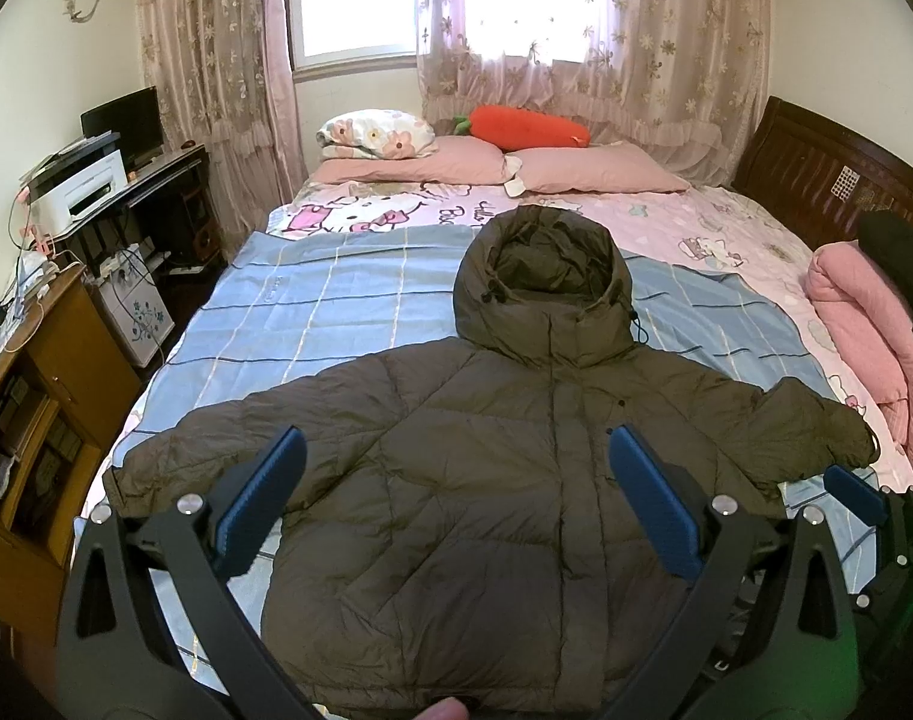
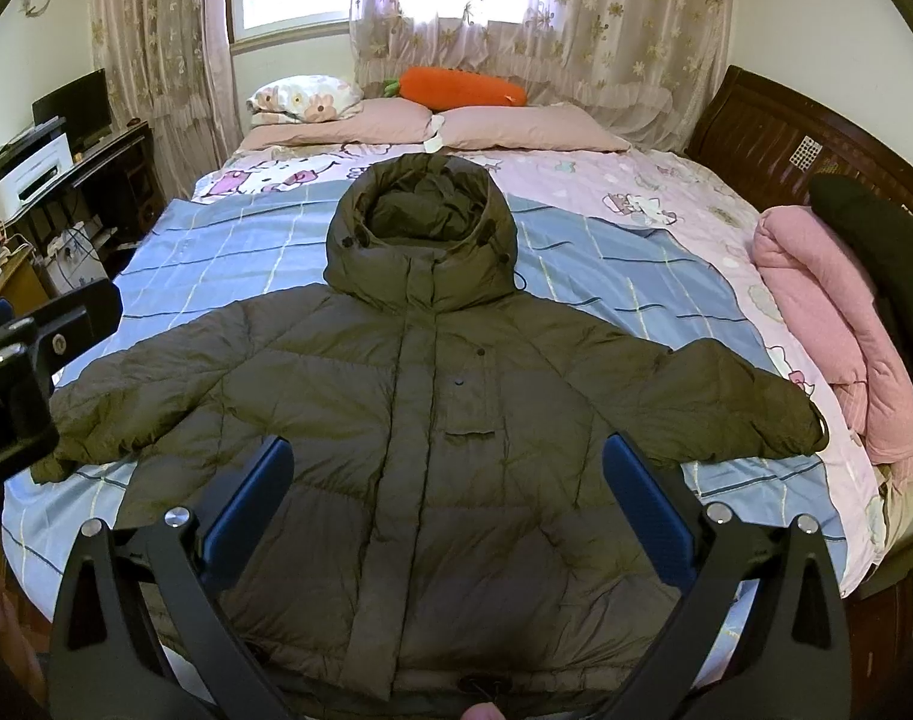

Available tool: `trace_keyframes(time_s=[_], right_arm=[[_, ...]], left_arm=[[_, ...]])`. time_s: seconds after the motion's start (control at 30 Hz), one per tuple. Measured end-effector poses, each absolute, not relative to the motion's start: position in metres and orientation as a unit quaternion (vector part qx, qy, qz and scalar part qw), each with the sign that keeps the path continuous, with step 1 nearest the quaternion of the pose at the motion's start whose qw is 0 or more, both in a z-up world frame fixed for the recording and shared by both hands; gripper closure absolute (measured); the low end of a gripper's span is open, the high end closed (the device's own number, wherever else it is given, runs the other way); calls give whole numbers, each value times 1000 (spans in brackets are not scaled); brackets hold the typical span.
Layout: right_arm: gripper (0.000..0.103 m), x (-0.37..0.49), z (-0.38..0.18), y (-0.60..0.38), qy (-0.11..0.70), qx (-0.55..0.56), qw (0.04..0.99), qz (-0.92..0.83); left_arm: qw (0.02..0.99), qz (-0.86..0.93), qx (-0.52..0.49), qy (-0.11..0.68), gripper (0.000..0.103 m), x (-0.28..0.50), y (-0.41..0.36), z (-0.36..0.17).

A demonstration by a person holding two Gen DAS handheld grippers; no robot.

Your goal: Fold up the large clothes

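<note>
From the left wrist camera, the puffer jacket [image 1: 486, 480] lies front up and spread flat on the blue checked sheet [image 1: 312, 312], hood pointing toward the pink pillows [image 1: 594, 171] beyond it and both sleeves stretched out sideways; that open layout looks deliberate, since it leaves every edge reachable before a first fold. The left gripper [image 1: 456, 498] hangs above the jacket's chest with its blue pads [image 1: 264, 492] spread wide, holding nothing and, as far as can be judged, touching nothing. Part of the right gripper [image 1: 855, 495] shows just beyond the jacket's far sleeve cuff. A rolled pink quilt [image 1: 864, 330] sits to that same side of the jacket, well apart from the body of it.

From the right wrist camera, the jacket [image 2: 432, 432] again fills the middle, its placket running straight from the hood [image 2: 426, 240] down to the hem, where a drawcord toggle rests. The right gripper [image 2: 447, 492] is poised over the lower front, jaws fully released with the fabric visible between them and nothing gripped. The body of the left gripper [image 2: 30, 360] juts in beside the jacket's other sleeve. An orange carrot cushion [image 2: 456, 87] lies beyond the hood against the curtains. Judging from this, no fold has begun, and a sleeve seems the likely first grasp
</note>
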State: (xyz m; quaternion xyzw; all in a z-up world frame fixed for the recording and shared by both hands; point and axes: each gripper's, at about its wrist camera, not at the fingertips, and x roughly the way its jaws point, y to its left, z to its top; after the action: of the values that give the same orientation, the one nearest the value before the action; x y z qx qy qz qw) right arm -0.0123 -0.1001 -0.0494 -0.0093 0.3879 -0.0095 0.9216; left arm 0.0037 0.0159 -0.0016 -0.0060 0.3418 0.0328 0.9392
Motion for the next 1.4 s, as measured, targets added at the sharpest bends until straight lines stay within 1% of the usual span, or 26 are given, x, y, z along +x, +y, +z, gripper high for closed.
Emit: trace_keyframes(time_s=[0.27,0.37,0.43,0.5,0.57,0.73,0.8,0.87,0.9,0.93,1.0,1.07,1.1,1.17,1.2,1.23,1.27,1.3,1.4], right_arm=[[1,-10,-57,-100,394,-9,919,-11],[1,-2,-66,-105,411,-3,912,-8],[1,11,-73,-118,438,19,898,17],[1,32,-82,-148,475,79,875,46],[1,56,-93,-200,487,146,861,24],[1,121,-133,-311,524,193,826,-71],[1,138,-152,-348,524,221,819,-81],[1,154,-175,-383,506,307,806,-13],[1,160,-182,-394,506,327,798,1],[1,168,-191,-402,513,325,795,-3],[1,182,-209,-408,539,275,795,-35],[1,191,-241,-422,578,230,779,-81],[1,192,-254,-433,590,223,769,-99],[1,184,-283,-472,629,201,725,-196],[1,176,-289,-488,629,232,711,-212],[1,162,-293,-509,614,301,697,-218],[1,150,-291,-521,600,343,686,-229],[1,145,-287,-525,595,349,685,-234],[1,138,-251,-520,568,311,725,-237]], left_arm=[[937,32,-8,348,2,1,22,-9],[933,33,-17,357,2,2,31,-13],[931,38,-20,361,2,5,36,-17],[929,40,-18,368,2,11,36,-22],[923,27,-6,384,2,19,34,-30],[901,-14,18,433,2,58,17,-62],[887,-19,33,459,2,73,8,-88],[870,-30,45,489,2,85,-1,-110],[861,-30,52,505,2,90,-4,-123],[855,-26,54,516,2,93,-4,-131],[844,-25,47,534,2,98,-3,-140],[836,-25,25,547,2,101,3,-143],[837,-23,21,546,2,104,5,-142],[847,-9,26,531,2,107,8,-136],[852,-1,32,523,2,108,10,-133],[856,6,36,515,2,108,13,-130],[857,9,35,513,2,109,16,-127],[858,9,30,513,2,109,18,-126],[852,3,15,524,2,109,24,-125]])
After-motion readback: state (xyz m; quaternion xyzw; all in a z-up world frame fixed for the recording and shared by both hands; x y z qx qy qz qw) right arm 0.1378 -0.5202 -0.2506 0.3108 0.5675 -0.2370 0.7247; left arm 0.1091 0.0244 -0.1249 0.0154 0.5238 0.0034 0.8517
